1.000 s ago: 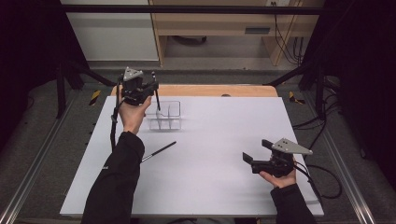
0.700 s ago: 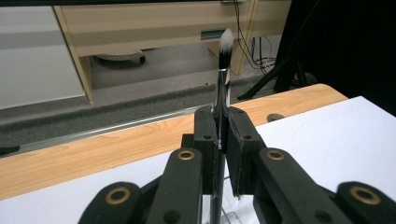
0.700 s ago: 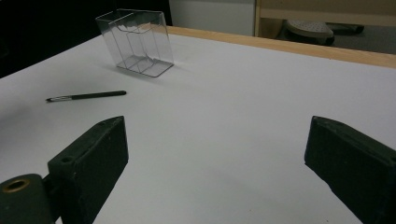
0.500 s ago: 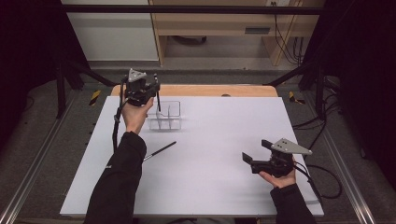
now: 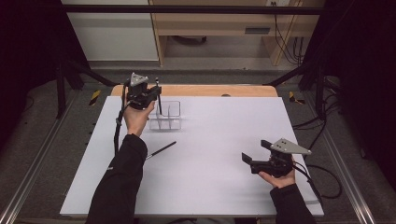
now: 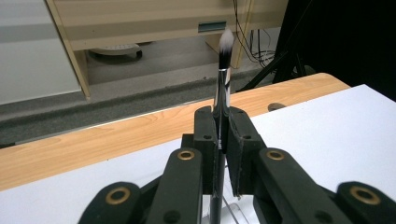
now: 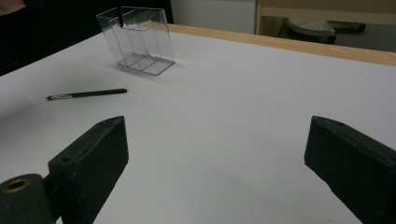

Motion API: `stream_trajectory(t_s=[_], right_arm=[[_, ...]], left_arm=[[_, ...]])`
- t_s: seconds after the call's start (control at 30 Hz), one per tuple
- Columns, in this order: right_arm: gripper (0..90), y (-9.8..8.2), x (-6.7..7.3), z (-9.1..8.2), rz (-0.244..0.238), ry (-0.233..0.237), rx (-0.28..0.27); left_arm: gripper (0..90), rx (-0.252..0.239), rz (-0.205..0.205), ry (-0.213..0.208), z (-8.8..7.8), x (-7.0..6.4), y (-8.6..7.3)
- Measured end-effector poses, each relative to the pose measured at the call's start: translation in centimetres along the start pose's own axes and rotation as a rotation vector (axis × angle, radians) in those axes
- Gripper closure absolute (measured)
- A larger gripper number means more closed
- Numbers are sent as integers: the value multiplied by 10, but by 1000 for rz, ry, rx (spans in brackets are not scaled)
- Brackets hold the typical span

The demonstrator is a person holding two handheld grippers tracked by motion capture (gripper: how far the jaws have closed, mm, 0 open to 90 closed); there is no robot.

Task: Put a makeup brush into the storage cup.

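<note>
We see the left gripper [image 5: 152, 95] clamped on an upright makeup brush [image 6: 223, 79] over the clear organizer [image 5: 166, 115]; a thin brush [image 5: 161, 150] lies nearby, and the right gripper [image 5: 254, 154] gapes wide, holding nothing.

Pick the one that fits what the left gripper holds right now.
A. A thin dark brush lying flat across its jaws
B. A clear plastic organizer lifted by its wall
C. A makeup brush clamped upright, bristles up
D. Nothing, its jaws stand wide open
C: in the left gripper view the left gripper has its jaws shut on the handle of a makeup brush, standing upright with its white-tipped bristles on top, above the clear organizer.
</note>
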State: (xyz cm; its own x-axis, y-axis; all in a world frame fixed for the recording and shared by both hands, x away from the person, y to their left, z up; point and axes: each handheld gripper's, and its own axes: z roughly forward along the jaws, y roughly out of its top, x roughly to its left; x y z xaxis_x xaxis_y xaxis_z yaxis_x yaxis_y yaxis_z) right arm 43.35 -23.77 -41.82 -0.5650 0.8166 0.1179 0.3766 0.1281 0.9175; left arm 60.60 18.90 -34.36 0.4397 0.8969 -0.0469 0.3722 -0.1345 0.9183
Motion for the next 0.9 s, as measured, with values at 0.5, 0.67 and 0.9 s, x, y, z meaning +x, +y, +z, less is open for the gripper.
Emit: stream_trajectory(t_s=[0.5, 0.67, 0.9], right_arm=[[68, 0, 1, 0, 1, 2, 4], [68, -1, 1, 1, 0, 2, 4], [68, -1, 1, 1, -2, 2, 6]], left_arm=[[832, 23, 0, -6, 5, -1, -18], [832, 37, 2, -5, 8, -1, -25], [832, 53, -1, -1, 13, 0, -34]])
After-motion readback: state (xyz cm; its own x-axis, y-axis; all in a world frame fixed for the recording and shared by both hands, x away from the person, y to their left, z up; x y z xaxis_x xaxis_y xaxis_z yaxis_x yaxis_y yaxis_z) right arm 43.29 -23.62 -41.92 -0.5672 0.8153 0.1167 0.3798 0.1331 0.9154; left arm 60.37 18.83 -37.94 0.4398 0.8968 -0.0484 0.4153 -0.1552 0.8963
